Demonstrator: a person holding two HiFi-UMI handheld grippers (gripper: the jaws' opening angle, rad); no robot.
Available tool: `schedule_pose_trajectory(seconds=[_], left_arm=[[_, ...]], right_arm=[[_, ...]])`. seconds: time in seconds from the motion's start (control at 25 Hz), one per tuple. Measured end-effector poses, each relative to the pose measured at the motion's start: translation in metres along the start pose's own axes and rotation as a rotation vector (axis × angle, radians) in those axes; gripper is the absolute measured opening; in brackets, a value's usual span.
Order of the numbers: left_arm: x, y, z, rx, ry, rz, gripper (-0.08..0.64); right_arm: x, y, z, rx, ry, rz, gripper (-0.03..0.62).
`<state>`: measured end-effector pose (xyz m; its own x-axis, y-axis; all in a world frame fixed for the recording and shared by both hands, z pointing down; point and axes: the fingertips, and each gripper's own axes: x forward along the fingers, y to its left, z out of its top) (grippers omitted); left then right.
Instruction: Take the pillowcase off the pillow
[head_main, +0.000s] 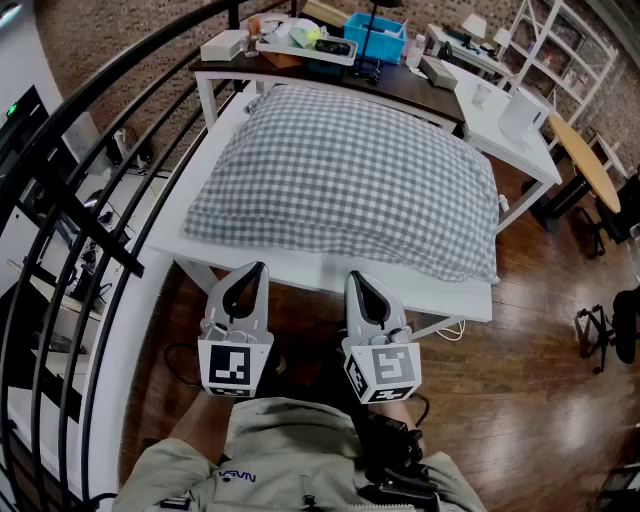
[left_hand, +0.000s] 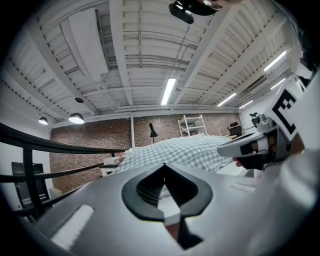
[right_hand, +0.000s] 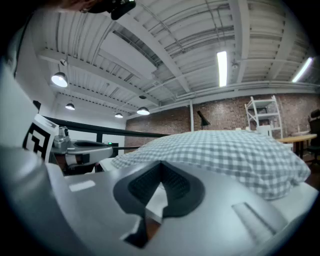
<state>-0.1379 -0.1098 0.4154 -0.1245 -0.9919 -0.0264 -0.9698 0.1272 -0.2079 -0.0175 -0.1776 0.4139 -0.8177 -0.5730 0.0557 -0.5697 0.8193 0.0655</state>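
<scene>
A pillow in a grey-and-white checked pillowcase (head_main: 345, 180) lies flat across a white table (head_main: 300, 268), filling most of its top. Both grippers hang side by side just short of the table's near edge, tips pointing at the pillow and not touching it. My left gripper (head_main: 260, 267) is shut with nothing in it, and my right gripper (head_main: 352, 275) is shut and empty too. In the left gripper view the pillowcase (left_hand: 190, 150) rises beyond the closed tips (left_hand: 164, 164). The right gripper view shows the pillowcase (right_hand: 235, 150) close ahead of its closed tips (right_hand: 161, 162).
A black metal railing (head_main: 90, 190) curves along the left. Behind the pillow stands a dark desk (head_main: 400, 85) with a blue bin (head_main: 375, 35) and a white tray (head_main: 300, 45). A second white table (head_main: 510, 125) and a round wooden table (head_main: 585, 160) stand at the right on the wooden floor.
</scene>
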Motion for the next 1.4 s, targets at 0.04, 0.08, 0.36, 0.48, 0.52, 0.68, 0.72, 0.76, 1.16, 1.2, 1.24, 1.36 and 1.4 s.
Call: schedule_pose_trajectory(seconds=[0.04, 0.08, 0.36, 0.48, 0.52, 0.68, 0.72, 0.76, 1.16, 1.2, 1.24, 1.36, 1.4], left_arm=[[-0.001, 0.012, -0.002, 0.002, 0.010, 0.012, 0.006], [-0.002, 0.024, -0.004, 0.003, 0.020, 0.025, 0.006], [0.001, 0.100, -0.026, -0.045, 0.078, 0.090, 0.036], [0.011, 0.131, -0.035, -0.090, 0.096, 0.098, 0.055], [0.015, 0.141, -0.038, -0.111, 0.103, 0.098, 0.062], [0.028, 0.174, -0.044, -0.156, 0.133, 0.097, 0.094], [0.030, 0.179, -0.044, -0.155, 0.137, 0.098, 0.097], [0.032, 0.183, -0.043, -0.151, 0.142, 0.099, 0.098], [0.048, 0.195, -0.054, -0.147, 0.190, 0.061, 0.109], [0.048, 0.193, -0.054, -0.150, 0.190, 0.054, 0.109], [0.048, 0.189, -0.053, -0.150, 0.190, 0.042, 0.109], [0.047, 0.170, -0.051, -0.132, 0.202, -0.027, 0.109], [0.046, 0.161, -0.052, -0.122, 0.214, -0.060, 0.109]], right_arm=[[0.006, 0.008, 0.003, -0.008, -0.003, 0.011, 0.003], [0.013, 0.016, 0.006, -0.017, -0.006, 0.023, 0.003], [0.086, 0.078, 0.025, -0.104, 0.001, 0.126, 0.059], [0.126, 0.106, 0.026, -0.154, 0.046, 0.177, 0.092], [0.139, 0.114, 0.024, -0.179, 0.070, 0.189, 0.108], [0.187, 0.139, 0.010, -0.333, 0.202, 0.198, 0.201], [0.199, 0.143, 0.003, -0.384, 0.239, 0.190, 0.209], [0.209, 0.145, -0.006, -0.439, 0.280, 0.177, 0.209], [0.214, 0.128, -0.024, -0.472, 0.342, 0.119, 0.015], [0.204, 0.127, -0.017, -0.447, 0.326, 0.135, 0.014], [0.192, 0.125, -0.013, -0.424, 0.313, 0.151, 0.012], [0.152, 0.115, -0.011, -0.338, 0.285, 0.189, 0.012], [0.139, 0.110, -0.012, -0.305, 0.275, 0.193, 0.011]])
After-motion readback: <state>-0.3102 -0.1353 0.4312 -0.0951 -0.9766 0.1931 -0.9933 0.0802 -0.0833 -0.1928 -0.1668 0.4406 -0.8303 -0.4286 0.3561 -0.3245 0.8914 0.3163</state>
